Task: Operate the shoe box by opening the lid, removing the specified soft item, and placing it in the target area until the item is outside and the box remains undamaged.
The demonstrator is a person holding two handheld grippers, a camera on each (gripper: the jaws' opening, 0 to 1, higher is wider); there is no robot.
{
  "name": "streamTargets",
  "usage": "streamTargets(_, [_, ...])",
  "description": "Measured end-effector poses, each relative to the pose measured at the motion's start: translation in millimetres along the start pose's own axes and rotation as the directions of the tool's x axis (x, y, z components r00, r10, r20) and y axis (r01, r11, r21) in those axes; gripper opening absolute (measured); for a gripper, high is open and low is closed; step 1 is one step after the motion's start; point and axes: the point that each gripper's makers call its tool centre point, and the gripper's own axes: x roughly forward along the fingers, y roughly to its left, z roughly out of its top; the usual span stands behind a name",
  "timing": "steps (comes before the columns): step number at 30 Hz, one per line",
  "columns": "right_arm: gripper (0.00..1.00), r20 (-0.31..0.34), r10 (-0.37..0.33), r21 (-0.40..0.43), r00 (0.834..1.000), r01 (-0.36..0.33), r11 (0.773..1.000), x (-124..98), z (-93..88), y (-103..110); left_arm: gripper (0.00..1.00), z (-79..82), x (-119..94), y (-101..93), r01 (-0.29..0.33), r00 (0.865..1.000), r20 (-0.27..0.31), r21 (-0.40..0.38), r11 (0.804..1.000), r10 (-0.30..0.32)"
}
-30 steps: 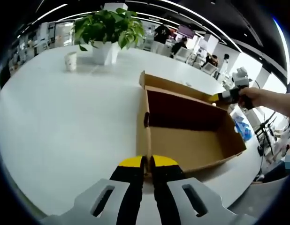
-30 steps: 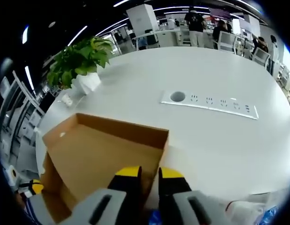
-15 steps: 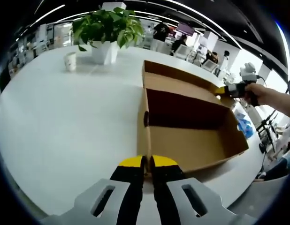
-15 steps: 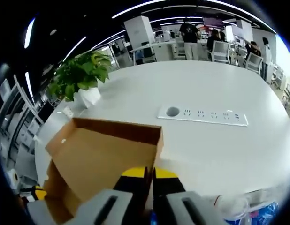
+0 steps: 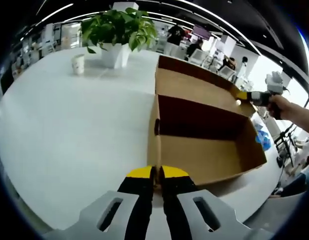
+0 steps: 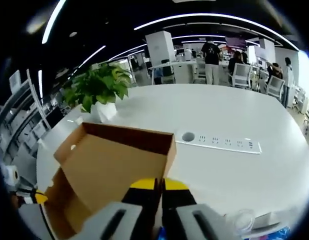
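The brown cardboard shoe box (image 5: 204, 150) lies open on the white table, and its inside shows only bare cardboard. My left gripper (image 5: 157, 172) is shut on the box's near wall at its corner. The hinged lid (image 5: 194, 87) stands raised at the far side. My right gripper (image 5: 243, 95) comes in from the right, held by a hand, and pinches the lid's corner. In the right gripper view the lid (image 6: 114, 165) tilts up to the left, with my right gripper (image 6: 158, 184) shut on its edge. The left gripper's yellow tip (image 6: 39, 198) shows at the lower left.
A potted plant (image 5: 117, 30) and a paper cup (image 5: 78, 64) stand at the table's far side. A white power strip (image 6: 219, 142) is set into the table beyond the lid. Blue and clear plastic (image 5: 262, 140) lies beside the box near the table edge. People and chairs are far behind.
The right gripper's jaws have shut on the lid's edge and swung the lid up and further open. The left gripper has kept its hold on the box wall.
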Motion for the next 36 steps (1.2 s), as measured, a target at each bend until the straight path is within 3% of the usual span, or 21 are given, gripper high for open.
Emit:
streamTargets(14, [0.00,0.042,0.081,-0.034,0.996,-0.079,0.996,-26,-3.2,11,0.02,-0.2,0,-1.1,-0.005,1.000,0.013,-0.049,0.999,0.006])
streamTargets(18, [0.00,0.083,0.098,-0.032,0.992,-0.096,0.995,-33,2.1,15,0.02,-0.1,-1,-1.0,-0.009,1.000,0.024,-0.074,0.997,0.010])
streamTargets(36, [0.00,0.150,0.133,-0.106,0.980,-0.118,0.987,-32,19.1,15,0.02,0.6,0,-1.9,-0.020,0.999,0.026,-0.093,0.995,0.022])
